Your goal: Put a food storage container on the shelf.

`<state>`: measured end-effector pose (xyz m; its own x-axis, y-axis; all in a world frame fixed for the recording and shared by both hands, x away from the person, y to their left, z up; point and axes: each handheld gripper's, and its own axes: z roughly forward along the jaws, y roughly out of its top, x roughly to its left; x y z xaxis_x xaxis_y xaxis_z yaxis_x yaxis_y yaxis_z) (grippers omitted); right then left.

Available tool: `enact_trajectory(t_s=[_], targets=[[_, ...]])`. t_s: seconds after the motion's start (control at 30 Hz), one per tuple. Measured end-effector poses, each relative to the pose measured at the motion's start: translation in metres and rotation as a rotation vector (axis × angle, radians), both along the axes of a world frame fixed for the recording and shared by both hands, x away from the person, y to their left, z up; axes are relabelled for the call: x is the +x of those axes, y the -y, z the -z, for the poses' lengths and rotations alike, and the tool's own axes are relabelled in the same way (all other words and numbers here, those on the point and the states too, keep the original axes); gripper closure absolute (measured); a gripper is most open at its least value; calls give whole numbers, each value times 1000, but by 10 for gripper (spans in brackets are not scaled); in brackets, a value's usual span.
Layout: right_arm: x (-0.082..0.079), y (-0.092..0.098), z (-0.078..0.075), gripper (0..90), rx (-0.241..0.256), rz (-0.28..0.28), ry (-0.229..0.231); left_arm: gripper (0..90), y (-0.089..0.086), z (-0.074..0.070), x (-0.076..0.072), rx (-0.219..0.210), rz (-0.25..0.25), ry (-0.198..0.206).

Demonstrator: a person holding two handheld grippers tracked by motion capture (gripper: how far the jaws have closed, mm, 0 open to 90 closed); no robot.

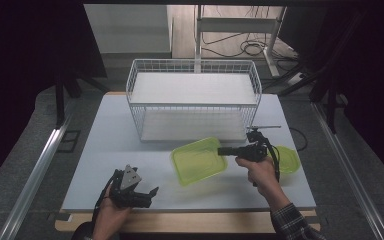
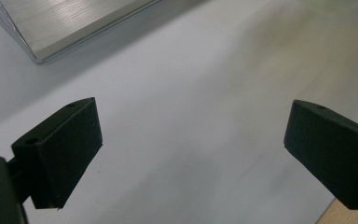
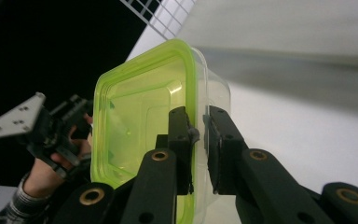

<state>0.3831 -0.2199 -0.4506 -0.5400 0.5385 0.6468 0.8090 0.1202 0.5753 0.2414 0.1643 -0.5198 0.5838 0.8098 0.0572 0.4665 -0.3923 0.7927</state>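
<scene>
High view: right tongs (image 1: 223, 150) clamp the rim of a lime-green plastic container (image 1: 198, 160), tilted just above the desk (image 1: 105, 150) in front of the white wire basket (image 1: 195, 100). Left tongs (image 1: 145, 195) hang spread apart, empty, near the front edge. Container looks light, thin-walled, slippery; rim grip seems best.

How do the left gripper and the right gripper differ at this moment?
The left gripper has its jaws wide apart with nothing between them; the right gripper is shut on the rim of the green container. The left gripper sits near the table's front edge, the right gripper farther in. Both are hand-held.
</scene>
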Motion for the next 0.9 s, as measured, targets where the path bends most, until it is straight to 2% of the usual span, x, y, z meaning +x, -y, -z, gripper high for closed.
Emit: enact_trajectory(t_s=[0.53,0.9], targets=[[8,7,-41,806,85,40,38,32,1,1,0,5,1,-15],[15,0,-78,807,121,39,83,31,2,1,0,12,3,-18]])
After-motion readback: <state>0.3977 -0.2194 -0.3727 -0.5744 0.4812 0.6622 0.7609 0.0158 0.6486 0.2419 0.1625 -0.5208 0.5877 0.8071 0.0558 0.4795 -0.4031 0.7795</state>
